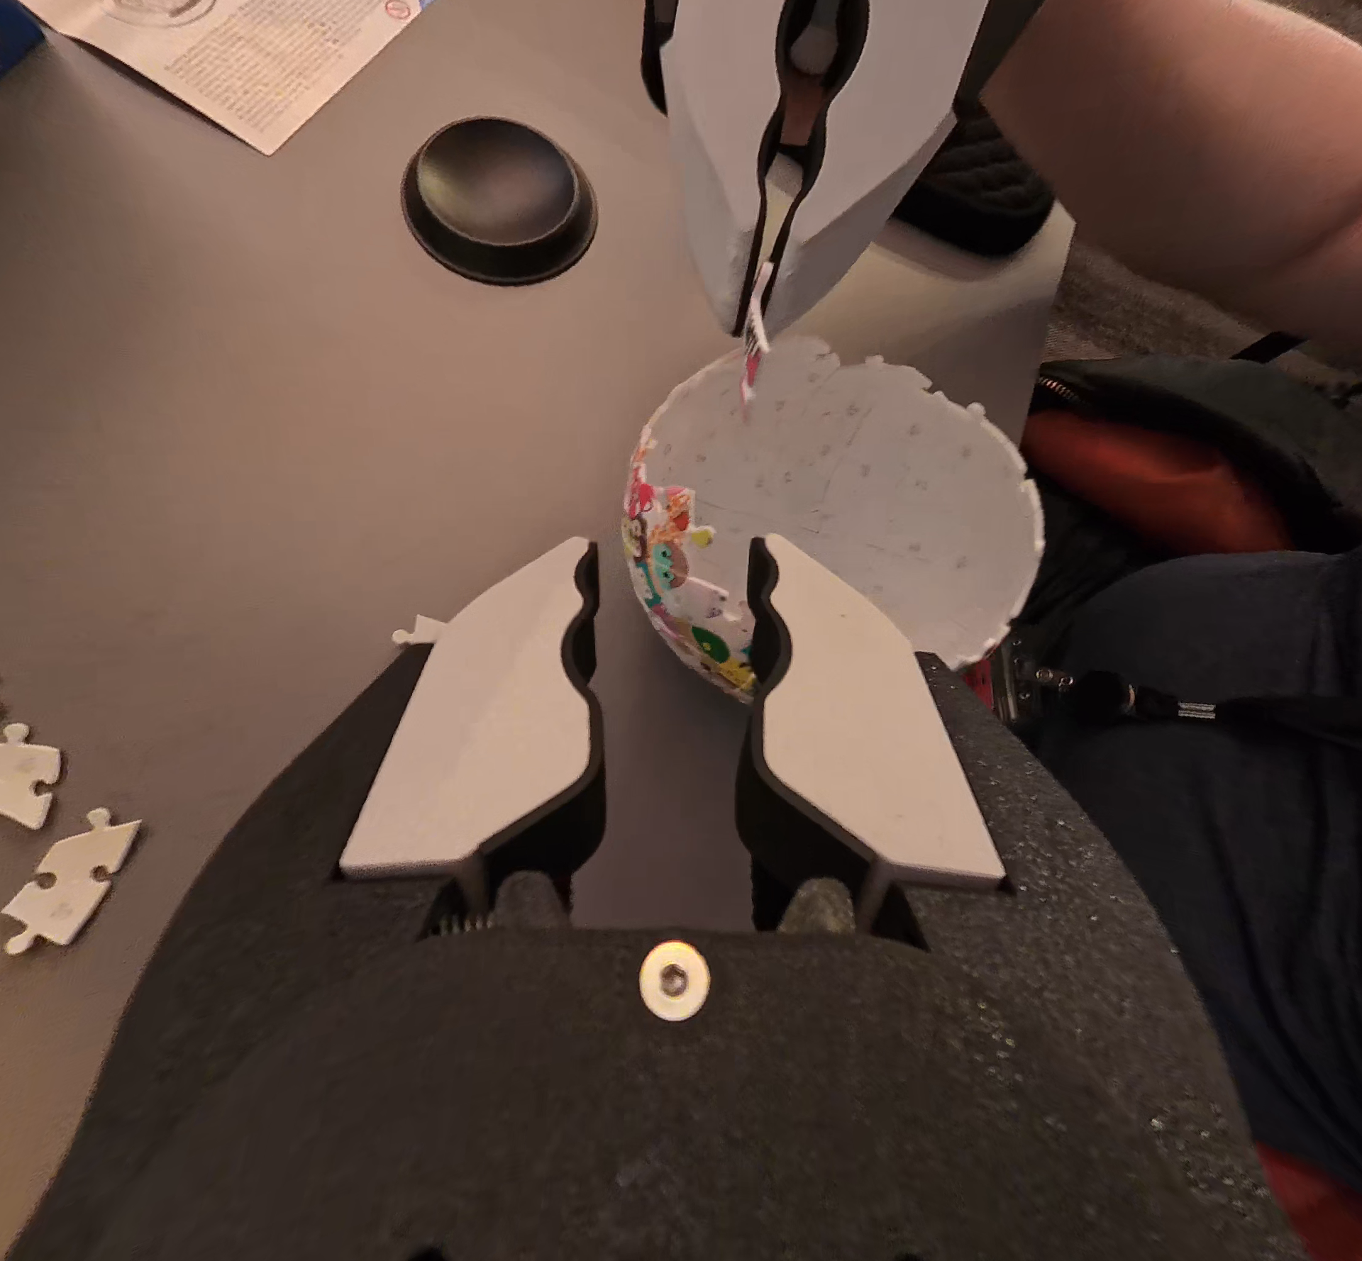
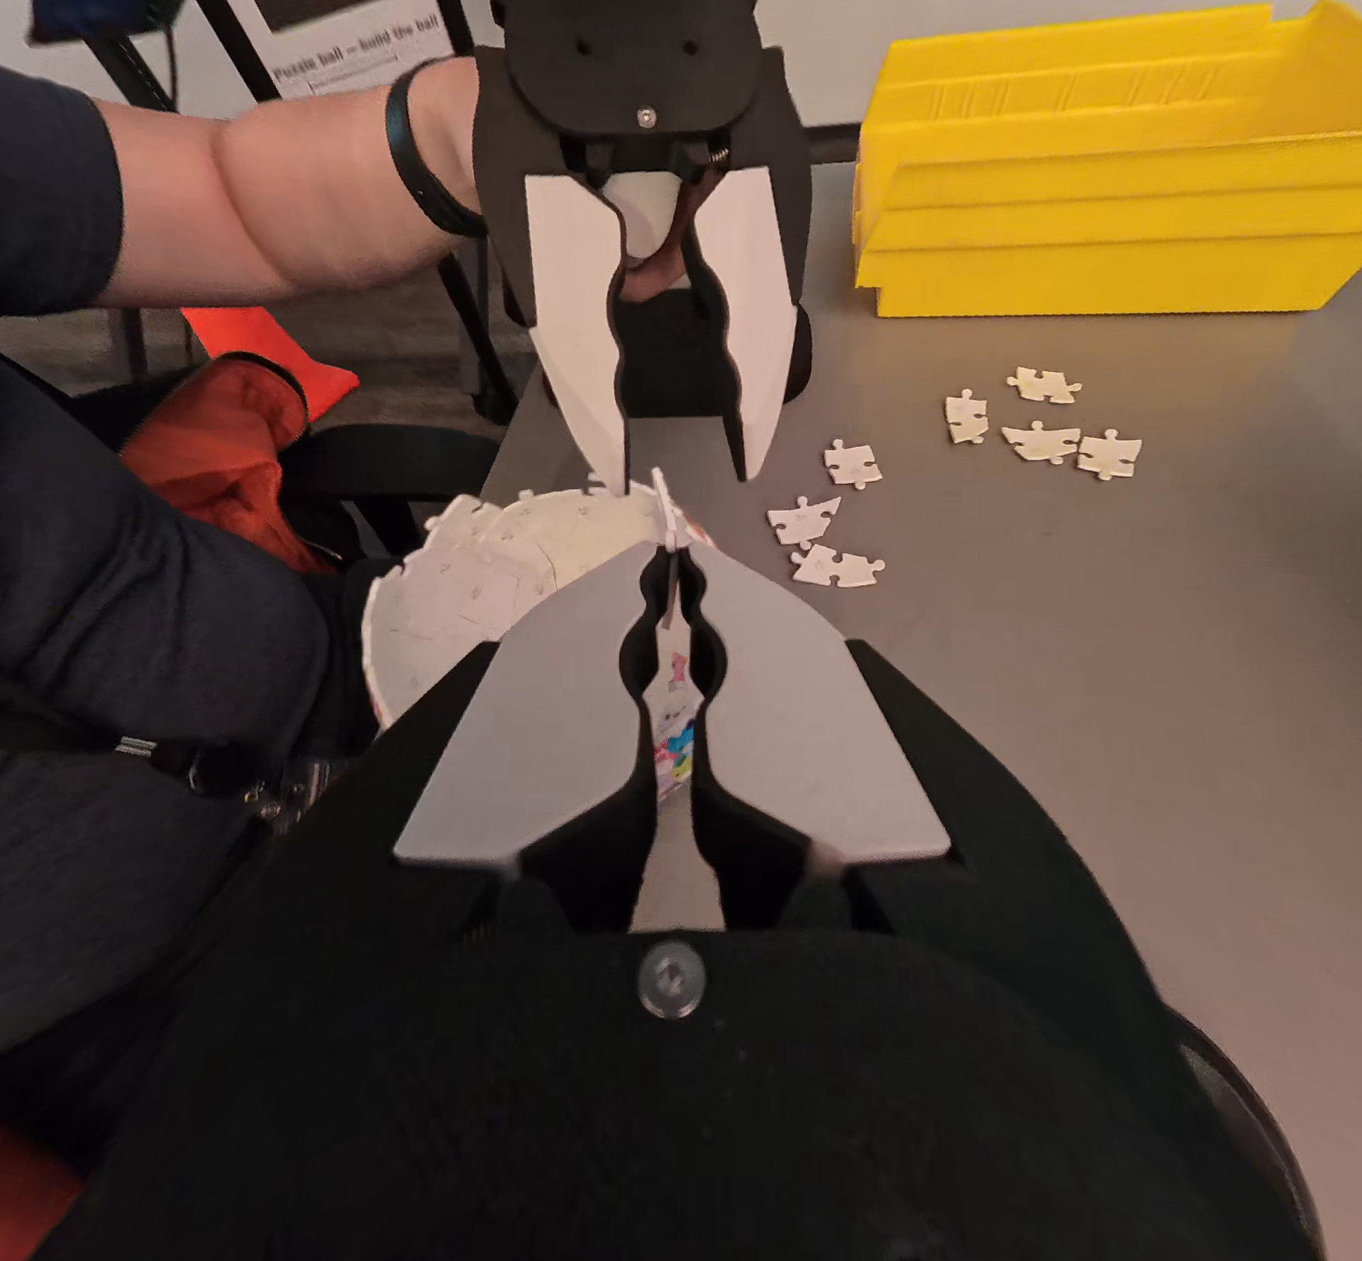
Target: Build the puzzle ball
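The right gripper (image 2: 674, 551) pinches a puzzle piece (image 2: 669, 511) at the half-built ball (image 1: 847, 489) rim. Left gripper (image 1: 674, 551) fingers gape, empty; seating the tab squarely looks key

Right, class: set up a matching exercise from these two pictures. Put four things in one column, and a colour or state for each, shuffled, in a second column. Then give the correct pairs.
Things
1. left hand-held gripper
2. right hand-held gripper
3. stacked bins
4. round stand

Colour or state
A. yellow
B. shut on a puzzle piece
C. black, nothing resting on it
D. open, beside the half-built puzzle ball

Pairs: 1-D, 2-B, 3-A, 4-C
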A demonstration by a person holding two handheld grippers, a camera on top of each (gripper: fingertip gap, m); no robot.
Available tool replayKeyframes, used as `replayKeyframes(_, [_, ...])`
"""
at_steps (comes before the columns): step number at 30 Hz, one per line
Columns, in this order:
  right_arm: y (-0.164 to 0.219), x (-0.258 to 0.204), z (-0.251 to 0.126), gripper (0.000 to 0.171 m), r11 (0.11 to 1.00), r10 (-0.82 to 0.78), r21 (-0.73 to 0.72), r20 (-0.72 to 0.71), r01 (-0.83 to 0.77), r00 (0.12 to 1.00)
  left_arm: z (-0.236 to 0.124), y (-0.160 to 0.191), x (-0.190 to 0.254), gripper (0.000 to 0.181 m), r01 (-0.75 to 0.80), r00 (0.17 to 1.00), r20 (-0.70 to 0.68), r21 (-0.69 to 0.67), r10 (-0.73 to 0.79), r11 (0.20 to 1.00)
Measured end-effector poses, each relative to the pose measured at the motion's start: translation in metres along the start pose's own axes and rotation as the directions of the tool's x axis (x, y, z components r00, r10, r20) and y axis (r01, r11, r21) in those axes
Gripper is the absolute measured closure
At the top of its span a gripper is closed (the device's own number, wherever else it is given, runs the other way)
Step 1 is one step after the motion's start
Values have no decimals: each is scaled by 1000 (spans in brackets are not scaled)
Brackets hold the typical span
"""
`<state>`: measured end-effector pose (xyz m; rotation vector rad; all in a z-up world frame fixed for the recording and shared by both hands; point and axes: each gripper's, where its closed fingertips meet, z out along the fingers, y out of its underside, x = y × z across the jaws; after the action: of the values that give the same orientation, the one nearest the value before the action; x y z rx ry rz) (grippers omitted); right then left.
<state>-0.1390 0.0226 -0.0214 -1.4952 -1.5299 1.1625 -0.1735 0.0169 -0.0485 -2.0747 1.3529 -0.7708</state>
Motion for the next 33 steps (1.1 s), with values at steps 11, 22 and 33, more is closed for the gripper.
replayKeyframes(11, [4,8,-5,168,993,42,108,63,-49,997,7,4,-13,143,21,1000,7,-32,-21,999])
replayKeyframes(22, [10,12,1,168,986,-36,164,109,17,993,4,0,-12,144,22,1000,-6,-9,-22,1000])
replayKeyframes(33, [16,8,-2,168,983,-64,182,132,40,989,7,-8,-2,144,22,999,-38,18,-21,1000])
